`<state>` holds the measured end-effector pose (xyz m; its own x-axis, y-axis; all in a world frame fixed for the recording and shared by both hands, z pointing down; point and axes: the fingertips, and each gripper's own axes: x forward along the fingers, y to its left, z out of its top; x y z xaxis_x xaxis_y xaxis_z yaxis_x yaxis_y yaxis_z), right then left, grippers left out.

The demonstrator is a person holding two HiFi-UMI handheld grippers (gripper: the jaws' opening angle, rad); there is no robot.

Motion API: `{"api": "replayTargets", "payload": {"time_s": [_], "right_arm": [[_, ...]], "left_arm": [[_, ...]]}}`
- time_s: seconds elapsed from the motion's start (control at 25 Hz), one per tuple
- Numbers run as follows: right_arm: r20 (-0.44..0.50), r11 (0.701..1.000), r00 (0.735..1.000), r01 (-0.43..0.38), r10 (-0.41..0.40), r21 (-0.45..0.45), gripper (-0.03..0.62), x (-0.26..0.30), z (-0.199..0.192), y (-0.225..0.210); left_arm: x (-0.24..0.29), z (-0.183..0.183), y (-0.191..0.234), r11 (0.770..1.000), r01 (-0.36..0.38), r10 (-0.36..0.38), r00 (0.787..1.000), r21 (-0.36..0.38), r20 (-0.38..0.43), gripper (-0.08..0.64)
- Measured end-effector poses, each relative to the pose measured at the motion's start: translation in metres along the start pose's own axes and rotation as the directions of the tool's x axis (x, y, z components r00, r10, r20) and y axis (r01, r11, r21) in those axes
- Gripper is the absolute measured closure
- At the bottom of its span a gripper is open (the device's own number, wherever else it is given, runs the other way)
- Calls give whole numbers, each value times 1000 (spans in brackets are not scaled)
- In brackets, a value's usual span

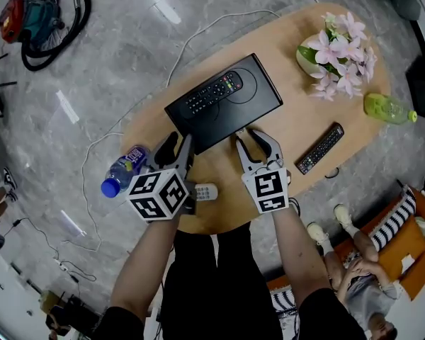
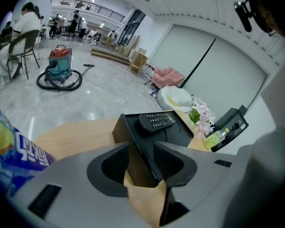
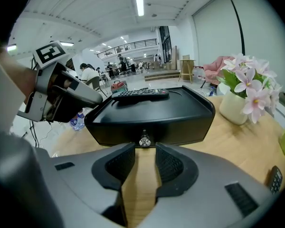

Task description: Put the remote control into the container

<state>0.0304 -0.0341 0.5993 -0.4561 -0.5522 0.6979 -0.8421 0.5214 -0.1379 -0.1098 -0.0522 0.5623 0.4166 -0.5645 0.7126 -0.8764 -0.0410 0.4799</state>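
On the tabletop's [image 1: 287, 122] middle, the remote control [image 1: 212, 92] lies on the lid of the black box [image 1: 258, 94], toward its left end. My left gripper [image 1: 178, 146] has its jaws partly open at the box's near left corner, that corner showing in the gap. My right gripper [image 1: 253, 142] is partly open too, empty, just short of the small knob [image 3: 144, 140] on the box's front.

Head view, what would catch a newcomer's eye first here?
The black box in the middle of the oval wooden table, with a remote control lying on top. The left gripper and right gripper sit at its near edge, jaws apart. Pink flowers stand at the table's right end.
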Motion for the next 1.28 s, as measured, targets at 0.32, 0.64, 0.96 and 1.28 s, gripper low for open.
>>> {"api": "replayTargets", "payload": {"time_s": [0.32,0.64,0.96,1.28], "right_arm": [[-8,999,1000,18,-18,-27,474,12,1,-1],[-37,994,996,79,-82,-79,515,18,-2,1],[-27,994,996,80,-82,-77,520,16,-5,0],[-30,993,996,85,-88,-83,520,-2,-20,1]], "left_arm": [[12,-4,10,999,0,-2,998,-40,-55,416],[15,-5,10,997,-12,7,998,-70,-69,419],[15,-4,11,997,-10,6,999,-76,-53,419],[14,-5,11,997,-10,7,999,-73,-41,419]]}}
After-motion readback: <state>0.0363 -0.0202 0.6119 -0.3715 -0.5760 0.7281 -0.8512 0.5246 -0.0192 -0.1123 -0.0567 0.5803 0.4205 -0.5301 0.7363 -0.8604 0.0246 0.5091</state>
